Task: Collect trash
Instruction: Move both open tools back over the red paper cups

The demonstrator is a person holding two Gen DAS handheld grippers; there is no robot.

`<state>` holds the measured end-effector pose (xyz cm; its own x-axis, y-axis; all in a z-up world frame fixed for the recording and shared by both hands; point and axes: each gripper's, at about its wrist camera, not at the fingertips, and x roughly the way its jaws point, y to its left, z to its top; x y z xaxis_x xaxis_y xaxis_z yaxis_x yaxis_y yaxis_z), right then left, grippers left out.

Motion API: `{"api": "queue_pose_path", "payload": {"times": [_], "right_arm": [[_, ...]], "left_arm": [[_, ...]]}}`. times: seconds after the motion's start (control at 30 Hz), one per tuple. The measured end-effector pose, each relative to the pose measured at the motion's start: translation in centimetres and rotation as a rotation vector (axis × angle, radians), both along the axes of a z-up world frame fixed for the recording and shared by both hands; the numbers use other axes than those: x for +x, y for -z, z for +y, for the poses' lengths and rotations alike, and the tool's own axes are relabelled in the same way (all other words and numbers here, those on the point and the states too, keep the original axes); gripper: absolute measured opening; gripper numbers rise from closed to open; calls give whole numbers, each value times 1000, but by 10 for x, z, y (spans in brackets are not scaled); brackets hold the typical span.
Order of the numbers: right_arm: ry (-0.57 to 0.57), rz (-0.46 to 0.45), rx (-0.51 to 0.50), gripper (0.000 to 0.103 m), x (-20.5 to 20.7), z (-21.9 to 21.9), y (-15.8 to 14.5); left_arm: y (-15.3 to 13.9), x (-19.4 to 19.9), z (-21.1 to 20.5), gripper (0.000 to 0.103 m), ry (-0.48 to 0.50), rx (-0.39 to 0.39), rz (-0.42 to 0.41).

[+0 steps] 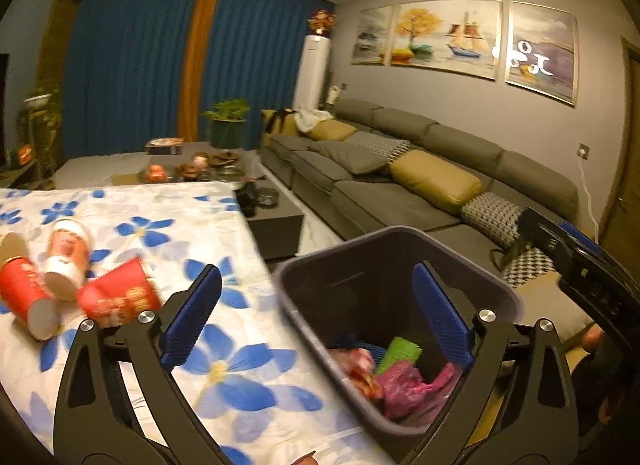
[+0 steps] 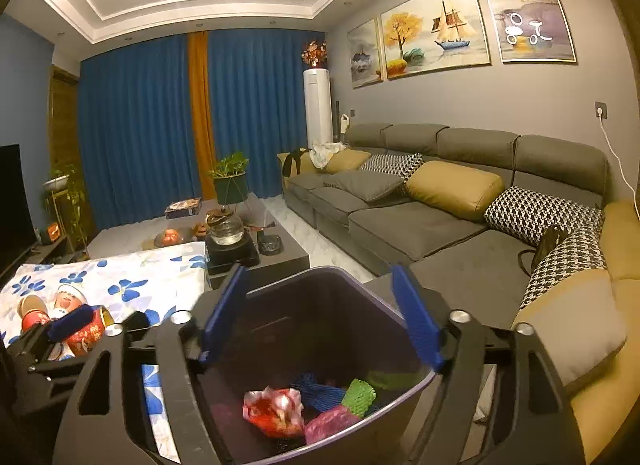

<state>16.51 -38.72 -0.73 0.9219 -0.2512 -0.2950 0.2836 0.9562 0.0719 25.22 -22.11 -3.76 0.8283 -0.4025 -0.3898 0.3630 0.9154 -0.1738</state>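
left gripper [image 1: 316,317]: nearest our lens; we see its jaws spread wide with nothing between the blue pads [image 1: 192,317]; it hangs over the right edge of the table [image 1: 224,201], one finger above the flowered cloth [image 1: 168,205], the other above the bin [image 1: 384,253]
right gripper [image 2: 320,317]: we see it splayed open too, gripping nothing; both fingers frame the bin's mouth from above
bin: dark plastic, standing just beside the table's right edge, between table and sofa [image 1: 400,193]; we cannot tell whether it touches the cloth
already collected: we count a red crinkled wrapper [image 2: 276,413], a pink bag [image 2: 328,423], a green mesh piece [image 2: 358,397] and something blue [image 2: 316,387] lying at the bottom of the bin; blur hides finer detail
still out: three paper cups near the left edge of the table; a red cup [image 1: 24,293] on its side, a white printed cup [image 1: 68,257] tipped against it, another red cup [image 1: 120,293] closest to the left gripper; all three bunched and touching
progress: we judge the job well under way but not finished; soft scraps are binned, the cups are not
what is left: we would reach the left gripper across the cloth for the nearest red cup, then the other two; empty cups crush easily, so a light pinch on the rim seems wise
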Motion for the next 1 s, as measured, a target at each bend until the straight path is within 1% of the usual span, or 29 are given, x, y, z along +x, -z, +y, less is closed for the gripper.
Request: {"api": "queue_pose_path", "payload": {"times": [0.03,0.13,0.27,0.4,0.5,0.77,0.9,1.0], "right_arm": [[-2,-4,2,82,-1,2,-1],[-7,-8,4,87,-4,11,-2],[-42,5,15,88,-4,25,-1],[-102,27,3,88,1,54,4],[-149,46,3,88,6,76,9],[-265,127,-12,88,38,141,31],[-309,173,-32,88,61,171,45],[-347,210,-40,88,82,188,57]], "left_arm": [[-1,-2,4,96,-14,1,-2],[-2,-5,23,97,-76,14,1],[-2,-10,56,97,-165,36,3],[0,-19,93,97,-255,85,-18],[2,-23,125,97,-316,93,-20],[7,-26,211,97,-463,81,4],[11,-24,241,97,-513,89,-2],[14,-20,262,97,-568,81,-1]]}}
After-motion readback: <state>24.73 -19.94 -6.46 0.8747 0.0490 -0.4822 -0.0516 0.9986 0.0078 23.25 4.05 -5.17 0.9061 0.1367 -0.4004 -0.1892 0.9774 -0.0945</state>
